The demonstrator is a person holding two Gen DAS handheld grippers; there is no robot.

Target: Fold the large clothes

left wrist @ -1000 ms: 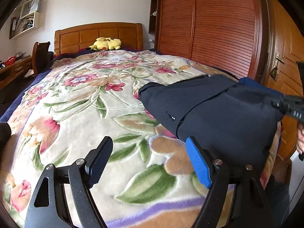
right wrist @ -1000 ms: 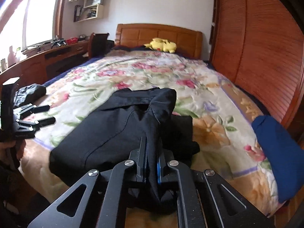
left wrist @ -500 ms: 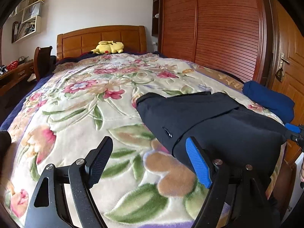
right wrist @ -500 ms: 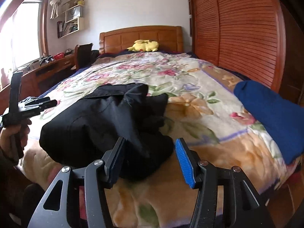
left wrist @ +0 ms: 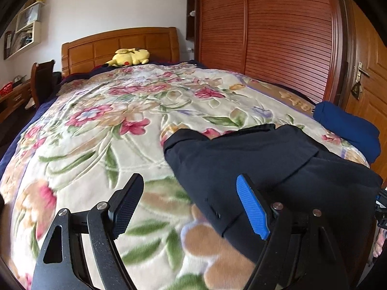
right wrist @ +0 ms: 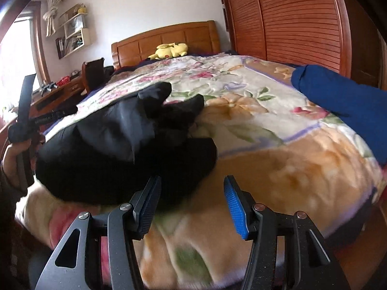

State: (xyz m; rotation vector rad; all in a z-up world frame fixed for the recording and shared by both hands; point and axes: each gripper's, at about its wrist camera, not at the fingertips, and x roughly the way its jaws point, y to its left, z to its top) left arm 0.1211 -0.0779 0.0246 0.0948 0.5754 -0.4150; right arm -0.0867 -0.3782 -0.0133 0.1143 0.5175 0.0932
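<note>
both grippers (left wrist: 189, 207) (right wrist: 191, 207) angled down, jaws apart — dark garment (right wrist: 125, 149) unheld

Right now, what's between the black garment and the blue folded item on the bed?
Only bare floral blanket. The right wrist view shows it best: the black garment and the blue folded item lie apart with nothing else between them.

Black garment (right wrist: 116, 149) on a cream blanket (left wrist: 101, 145) — pink flowers, green leaves; blue bundle (right wrist: 343, 96) at the blanket's right edge — yellow plush (left wrist: 129, 56).
</note>
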